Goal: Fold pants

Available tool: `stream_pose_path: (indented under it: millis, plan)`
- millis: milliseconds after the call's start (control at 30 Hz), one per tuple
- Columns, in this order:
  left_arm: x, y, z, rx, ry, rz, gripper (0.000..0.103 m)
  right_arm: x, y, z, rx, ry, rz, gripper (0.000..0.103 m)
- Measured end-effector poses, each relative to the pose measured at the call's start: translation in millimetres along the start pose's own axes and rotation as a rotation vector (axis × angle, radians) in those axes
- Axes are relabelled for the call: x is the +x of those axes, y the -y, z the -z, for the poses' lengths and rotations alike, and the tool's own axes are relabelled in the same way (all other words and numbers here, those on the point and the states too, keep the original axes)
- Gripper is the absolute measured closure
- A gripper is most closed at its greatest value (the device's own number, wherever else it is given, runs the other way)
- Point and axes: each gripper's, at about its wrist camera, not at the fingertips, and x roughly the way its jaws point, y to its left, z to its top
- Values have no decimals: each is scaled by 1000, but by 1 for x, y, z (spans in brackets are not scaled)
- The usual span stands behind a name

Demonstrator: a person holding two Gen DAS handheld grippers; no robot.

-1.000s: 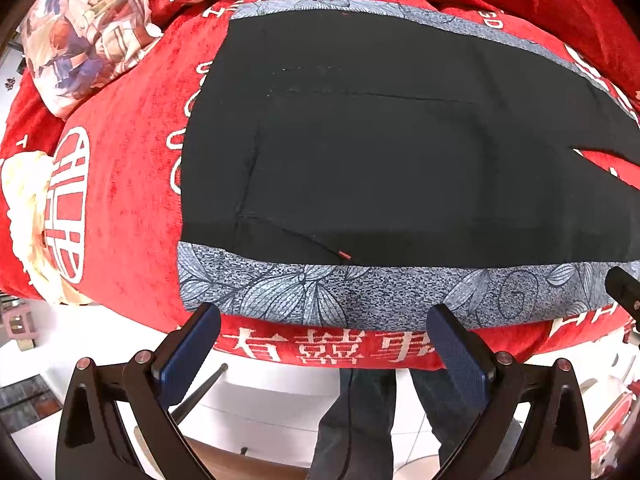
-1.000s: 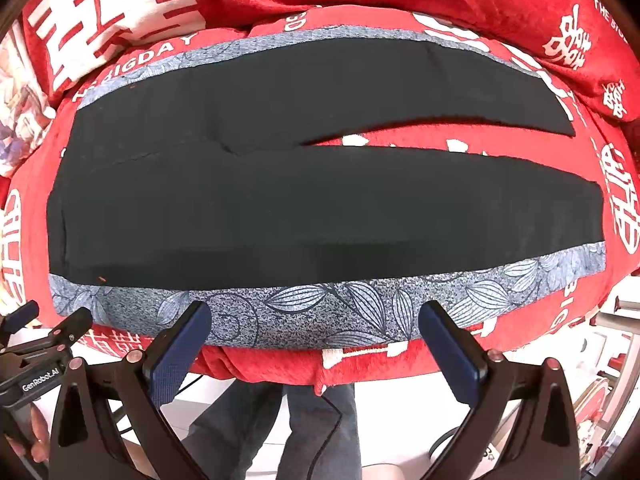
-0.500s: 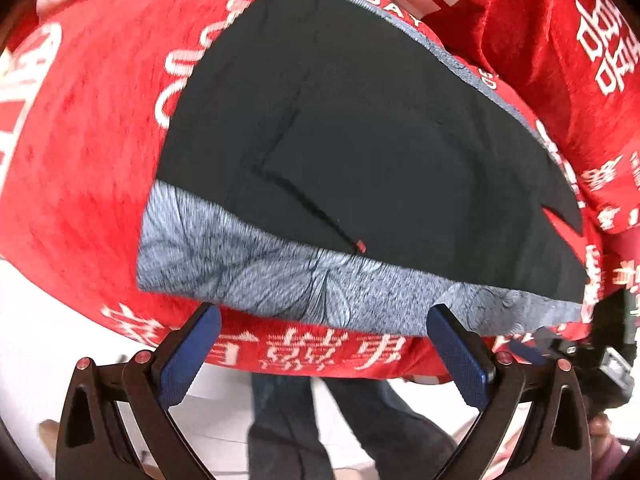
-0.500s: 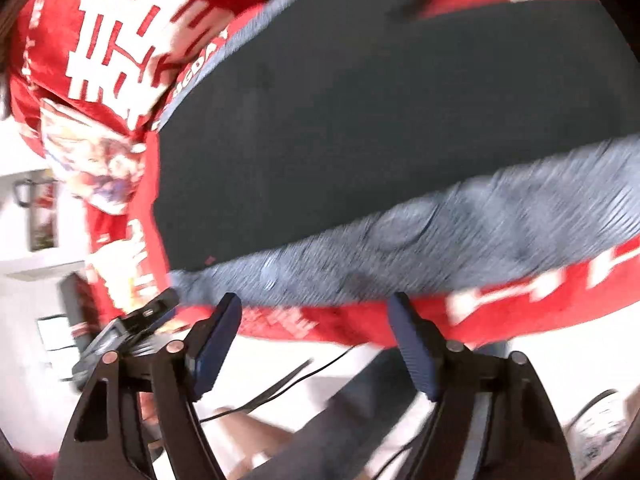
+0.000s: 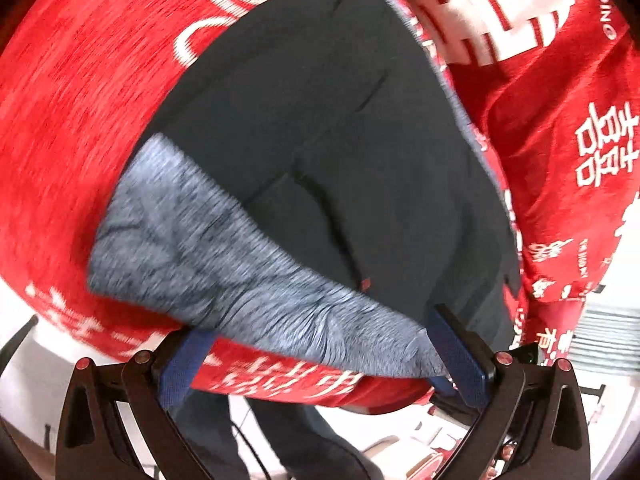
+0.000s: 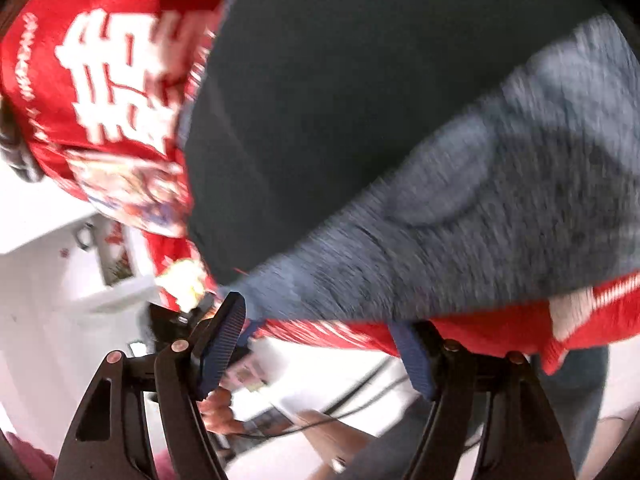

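Observation:
Black pants (image 5: 340, 160) with grey leaf-print side stripes (image 5: 224, 264) lie flat on a red bed cover (image 5: 72, 120). My left gripper (image 5: 320, 364) is open, its jaws spread on either side of the near grey stripe at the bed's front edge, not closed on the cloth. In the right wrist view the pants (image 6: 360, 100) and the grey stripe (image 6: 460, 220) fill the frame, blurred. My right gripper (image 6: 320, 344) is open at the same front edge, near the waist corner.
Red pillows with white characters (image 5: 500, 20) lie at the back of the bed. The person's dark trouser legs (image 5: 288, 440) stand below the bed edge. A white cabinet (image 6: 60, 260) and cables (image 6: 352, 392) are beside the bed.
Both grippers have tilted and moved in close to the bed's front edge, toward the near grey stripe. Both views have rotated and blurred. The pants have not moved.

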Motion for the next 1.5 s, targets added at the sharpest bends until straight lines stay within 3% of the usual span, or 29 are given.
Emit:
stream_pose_path:
  millis: [100, 200, 300, 367, 400, 433, 467, 500, 533, 600, 700, 867, 1067, 1200, 1233, 1267, 1333, 1367, 1500]
  plan:
    - [6, 10, -4, 11, -18, -22, 0, -10, -4, -3, 6, 25, -30, 26]
    - [1, 10, -8, 30, -32, -50, 4, -15, 5, -2, 9, 19, 28, 26]
    - [0, 10, -8, 42, -40, -100, 14, -25, 17, 0, 49, 45, 33, 26]
    - [-3, 10, -9, 41, -40, -136, 31, -32, 26, -1, 84, 76, 17, 28]
    - [-5, 9, -9, 40, -37, -144, 38, -36, 32, -2, 105, 87, -2, 32]
    - [-7, 9, -10, 43, -41, -139, 54, -38, 36, -3, 124, 93, -19, 39]
    - [-8, 10, -11, 47, -44, -134, 68, -41, 41, -4, 136, 98, -22, 61]
    - [-9, 11, -11, 51, -45, -134, 69, -42, 41, -5, 152, 98, -8, 82]
    - [-11, 13, -12, 56, -44, -136, 69, -43, 41, -7, 171, 100, 18, 90]
    - [-16, 22, -13, 61, -37, -139, 76, -44, 35, -10, 172, 102, 55, 95]
    - [-37, 39, -15, 62, 1, -128, 76, -51, 3, -19, 57, 75, 126, 95]
    - [-67, 84, -36, 79, 90, -118, 76, -76, -68, -53, -169, 42, 154, 95]
    - [-61, 147, -102, 170, 219, -148, 76, -94, -145, -131, -398, 37, 166, 95]
    - [-29, 159, -154, 179, 276, -224, 75, -66, -172, -196, -481, -9, 205, 95]
    - [-17, 158, -166, 176, 285, -253, 66, -58, -172, -208, -485, -19, 216, 95]
    - [-9, 159, -173, 176, 299, -285, 47, -49, -171, -220, -483, -25, 230, 95]
    - [9, 154, -190, 164, 345, -383, 22, -30, -162, -247, -453, -33, 252, 95]
    - [15, 151, -196, 157, 348, -402, 18, -22, -154, -257, -428, -36, 258, 95]
    - [31, 136, -215, 108, 315, -418, 18, 7, -120, -289, -312, -55, 262, 93]
